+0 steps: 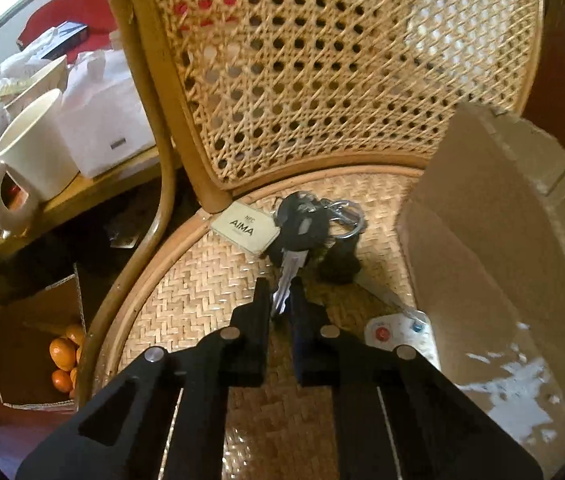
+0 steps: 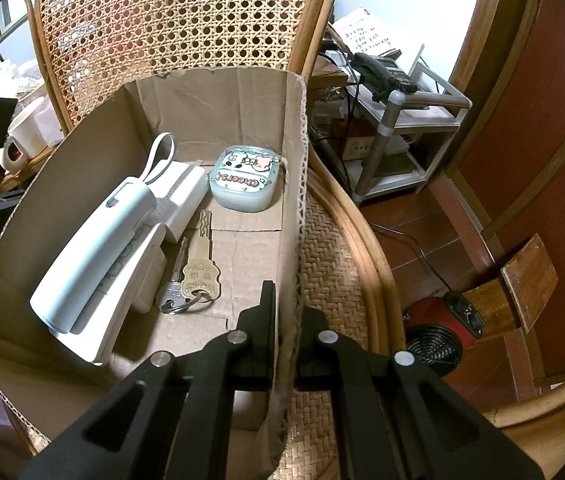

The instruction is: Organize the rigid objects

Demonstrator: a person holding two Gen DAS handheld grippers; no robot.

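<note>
- Keys (image 1: 306, 228) with an AIMA tag (image 1: 244, 229) lie on the cane chair seat (image 1: 186, 292); my left tongs (image 1: 281, 296) pinch one key's blade.
- My right tongs (image 2: 287, 300) clamp the cardboard box wall (image 2: 292, 200).

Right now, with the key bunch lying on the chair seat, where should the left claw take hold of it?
Probably the silver key blade. It lies flat on the woven seat, pointing straight back at the left claw, whose fingers already bracket it. Come in low from the blade's tip end; the black heads, rings and NFC tag form a loose, bulky cluster.
</note>
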